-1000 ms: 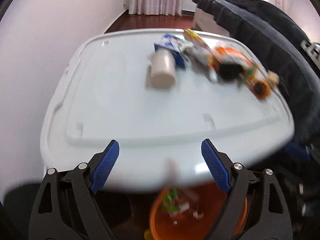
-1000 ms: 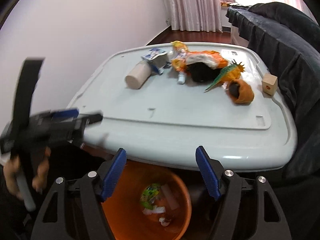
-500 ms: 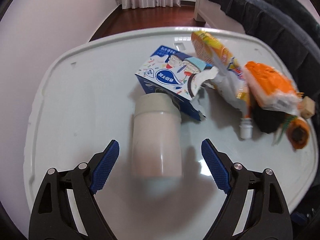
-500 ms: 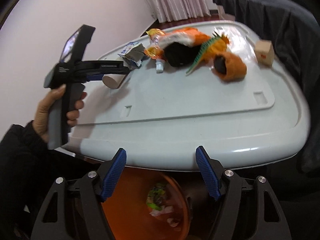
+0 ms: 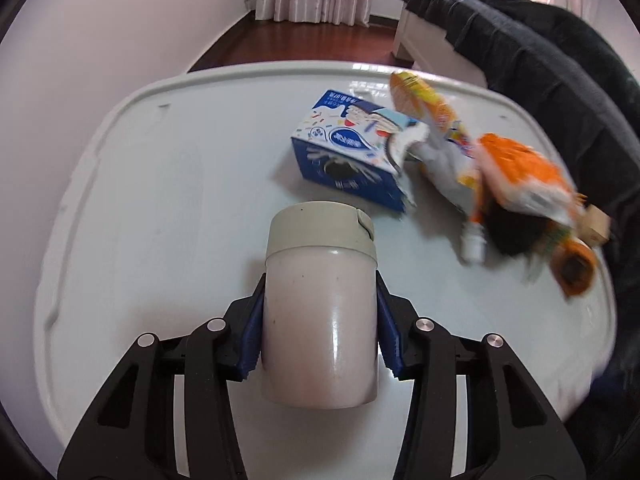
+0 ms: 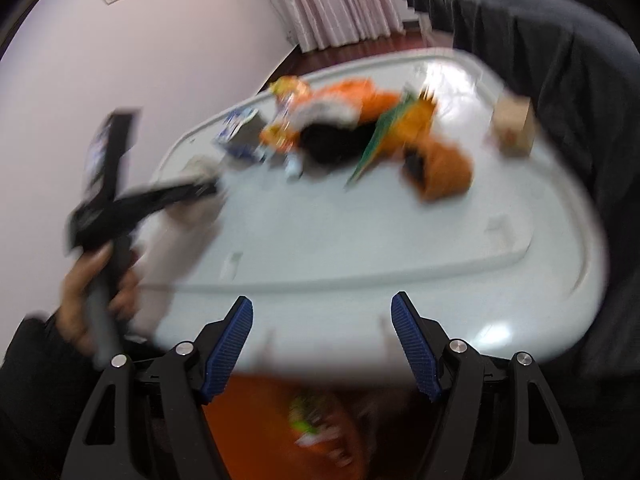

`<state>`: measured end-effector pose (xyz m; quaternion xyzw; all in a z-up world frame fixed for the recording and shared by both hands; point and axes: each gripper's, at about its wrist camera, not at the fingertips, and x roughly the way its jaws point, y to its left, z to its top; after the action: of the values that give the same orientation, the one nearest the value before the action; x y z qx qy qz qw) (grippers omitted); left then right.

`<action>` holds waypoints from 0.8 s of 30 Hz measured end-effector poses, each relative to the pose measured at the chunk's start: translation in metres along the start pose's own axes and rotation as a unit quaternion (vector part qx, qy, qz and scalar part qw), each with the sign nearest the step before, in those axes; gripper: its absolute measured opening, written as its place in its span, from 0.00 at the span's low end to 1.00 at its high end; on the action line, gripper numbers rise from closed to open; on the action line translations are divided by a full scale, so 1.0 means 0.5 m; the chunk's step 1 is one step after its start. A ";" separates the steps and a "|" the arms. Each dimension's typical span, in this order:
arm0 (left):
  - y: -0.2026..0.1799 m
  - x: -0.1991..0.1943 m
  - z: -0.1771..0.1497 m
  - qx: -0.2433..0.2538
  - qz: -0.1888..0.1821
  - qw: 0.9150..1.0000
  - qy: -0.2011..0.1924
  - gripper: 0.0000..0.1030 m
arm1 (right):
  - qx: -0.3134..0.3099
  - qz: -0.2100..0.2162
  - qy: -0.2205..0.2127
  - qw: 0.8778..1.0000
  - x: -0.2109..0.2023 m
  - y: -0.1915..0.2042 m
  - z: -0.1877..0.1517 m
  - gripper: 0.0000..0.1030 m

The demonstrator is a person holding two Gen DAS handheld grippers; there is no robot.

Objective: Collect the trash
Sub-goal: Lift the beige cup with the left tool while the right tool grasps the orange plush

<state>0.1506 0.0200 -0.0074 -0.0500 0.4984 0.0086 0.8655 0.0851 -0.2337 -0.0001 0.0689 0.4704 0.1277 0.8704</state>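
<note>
Since the frame half a second earlier, the left gripper (image 5: 319, 336) has advanced over the pale grey plastic table top (image 5: 160, 184) and closed; its blue ribbed pads (image 5: 251, 340) now press both sides of the white cylindrical plastic cup with a beige lid (image 5: 320, 320), which lay free between parted fingers before. The cup lies on its side with the lid pointing away from the camera, just short of the blue-and-white cardboard carton (image 5: 352, 160).

The right gripper (image 6: 322, 340) holds nothing; its fingers stand well apart at the near table edge, above the round orange plastic bin (image 6: 316, 428) on the floor.

Step in hand: securing the cup, the first item of this collection pass. Judged next move: lift the cup clear of the table, carry it back over the near edge and release it above the bin. The grip sits on the cup's body, so the lift should keep it level to avoid slipping.

Remaining on the table: the carton, a yellow-and-white crinkled snack wrapper (image 5: 436, 128), an orange-and-white fabric item (image 5: 520, 176) and a small wooden cube (image 6: 514, 128).

Limits of view: the right wrist view is heavily motion-blurred, so the bin's contents and the items at the table's right side cannot be identified. Whether the cup has left the surface cannot be told.
</note>
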 end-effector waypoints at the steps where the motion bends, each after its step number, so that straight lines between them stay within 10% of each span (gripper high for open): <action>1: 0.001 -0.019 -0.011 0.000 -0.005 1.000 -0.004 0.45 | -0.002 -0.013 -0.003 1.000 0.004 -0.010 0.017 0.68; 8: -0.008 -0.131 -0.129 0.008 -0.025 0.999 -0.025 0.45 | -0.009 -0.105 0.033 0.994 0.084 -0.074 0.125 0.69; 16: -0.044 -0.149 -0.222 0.025 -0.054 0.998 -0.026 0.45 | -0.033 -0.107 0.058 0.992 0.171 -0.078 0.149 0.68; 21: -0.048 -0.147 -0.234 0.024 -0.058 0.998 -0.022 0.45 | -0.065 -0.149 0.036 0.986 0.173 -0.069 0.140 0.31; 24: -0.046 -0.150 -0.240 0.019 -0.060 0.998 -0.019 0.45 | -0.052 -0.141 0.030 0.988 0.159 -0.080 0.132 0.28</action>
<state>0.0109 -0.0118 -0.0005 -0.0631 0.4782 -0.0518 0.8744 0.1881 -0.2494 -0.0373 -0.0471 0.4943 0.0302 0.8675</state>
